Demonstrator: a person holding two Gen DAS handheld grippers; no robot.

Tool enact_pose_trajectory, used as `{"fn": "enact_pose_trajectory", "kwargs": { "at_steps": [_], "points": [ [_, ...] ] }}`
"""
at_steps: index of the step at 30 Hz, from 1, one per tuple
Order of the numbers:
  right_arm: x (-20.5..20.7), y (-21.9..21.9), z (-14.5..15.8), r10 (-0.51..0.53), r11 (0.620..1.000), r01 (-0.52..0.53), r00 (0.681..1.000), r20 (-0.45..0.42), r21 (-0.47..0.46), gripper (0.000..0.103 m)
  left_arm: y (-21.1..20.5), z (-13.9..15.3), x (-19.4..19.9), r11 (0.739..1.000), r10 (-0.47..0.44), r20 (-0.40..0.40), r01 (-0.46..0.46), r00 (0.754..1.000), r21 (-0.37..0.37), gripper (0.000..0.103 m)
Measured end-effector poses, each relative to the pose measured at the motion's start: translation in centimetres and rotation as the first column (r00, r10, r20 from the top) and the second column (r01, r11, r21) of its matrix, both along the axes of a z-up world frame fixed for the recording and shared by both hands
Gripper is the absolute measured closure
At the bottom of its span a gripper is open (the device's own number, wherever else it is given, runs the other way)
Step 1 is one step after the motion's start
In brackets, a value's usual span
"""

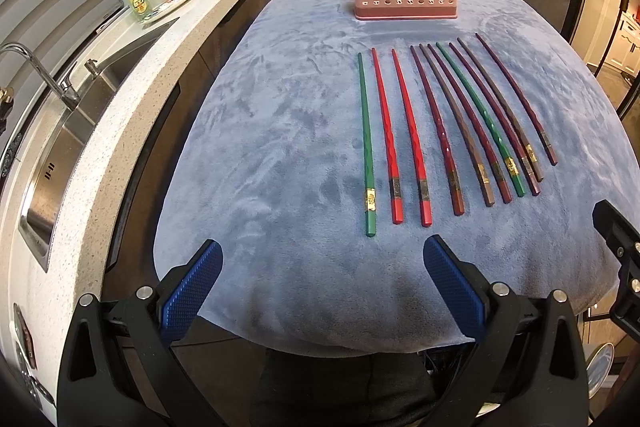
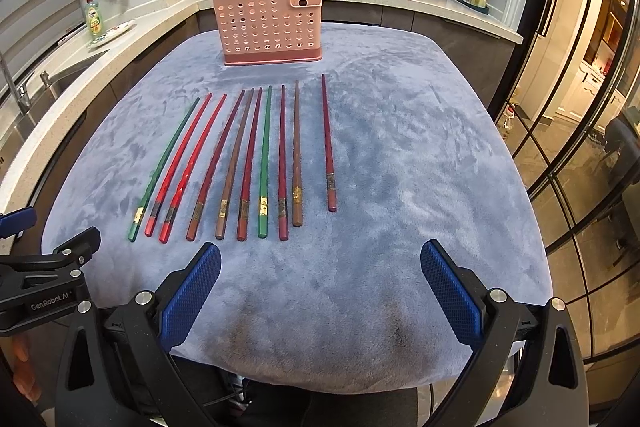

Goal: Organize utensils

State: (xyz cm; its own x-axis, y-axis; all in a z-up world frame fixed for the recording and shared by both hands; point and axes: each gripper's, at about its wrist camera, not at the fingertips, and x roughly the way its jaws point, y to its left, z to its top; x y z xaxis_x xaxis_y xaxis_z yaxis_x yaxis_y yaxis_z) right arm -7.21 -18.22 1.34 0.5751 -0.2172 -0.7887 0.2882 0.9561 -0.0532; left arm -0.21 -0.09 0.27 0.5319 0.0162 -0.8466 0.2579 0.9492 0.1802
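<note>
A blue-grey plush cloth (image 2: 400, 167) covers the kitchen table, bearing ten coloured chopsticks (image 2: 264, 163) before a pink perforated plastic holder (image 2: 272, 27), while the left gripper (image 1: 322, 279) and right gripper (image 2: 320, 279) hover at its near edge, jaws apart, empty.

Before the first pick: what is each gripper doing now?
Left gripper: jaws open, holding nothing.
Right gripper: jaws open, holding nothing.

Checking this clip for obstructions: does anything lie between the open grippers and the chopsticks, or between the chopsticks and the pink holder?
Nothing visible. Only bare blue cloth separates the right gripper and left gripper from the chopsticks, and from there to the pink holder.
</note>
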Motion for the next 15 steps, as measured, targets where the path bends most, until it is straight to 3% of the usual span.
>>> {"fn": "enact_pose_trajectory", "kwargs": {
  "at_steps": [15],
  "points": [
    [0.00, 0.01, -0.05, -0.001, 1.000, 0.001, 1.000, 0.000, 0.001, 0.007, 0.02, 0.04, -0.08, 1.000, -0.001, 0.002, 0.001, 1.000, 0.001, 0.007]
  ]
}}
